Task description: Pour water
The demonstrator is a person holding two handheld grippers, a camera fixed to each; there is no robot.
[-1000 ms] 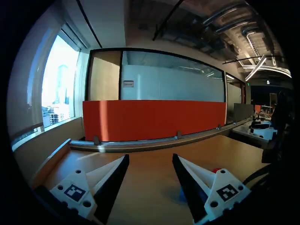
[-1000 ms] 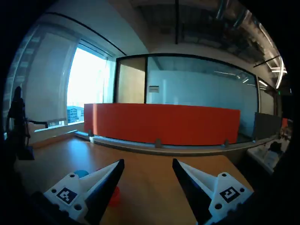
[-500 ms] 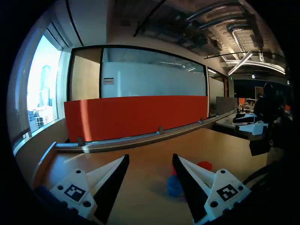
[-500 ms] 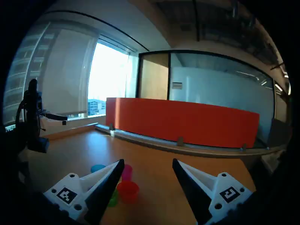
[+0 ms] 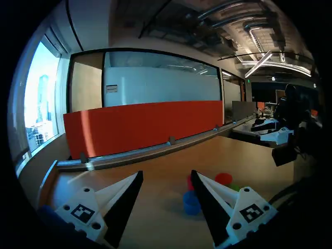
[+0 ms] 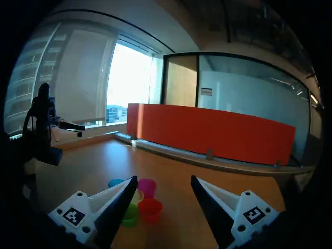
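Wooden desk [image 6: 83, 162] with upright cups [image 6: 149, 205]

Cups [image 6: 150, 206] stand clustered on the table [image 6: 99, 162] at lower centre; a divider [image 6: 207, 133] runs behind them, a window [image 6: 126, 79] at upper left.

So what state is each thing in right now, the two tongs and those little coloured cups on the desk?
Left tongs: open, holding nothing.
Right tongs: open, holding nothing.
Red cup: upright, untouched.
Pink cup: upright, untouched.
Green cup: upright, partly hidden by a finger.
Blue cup: upright, contents not visible.
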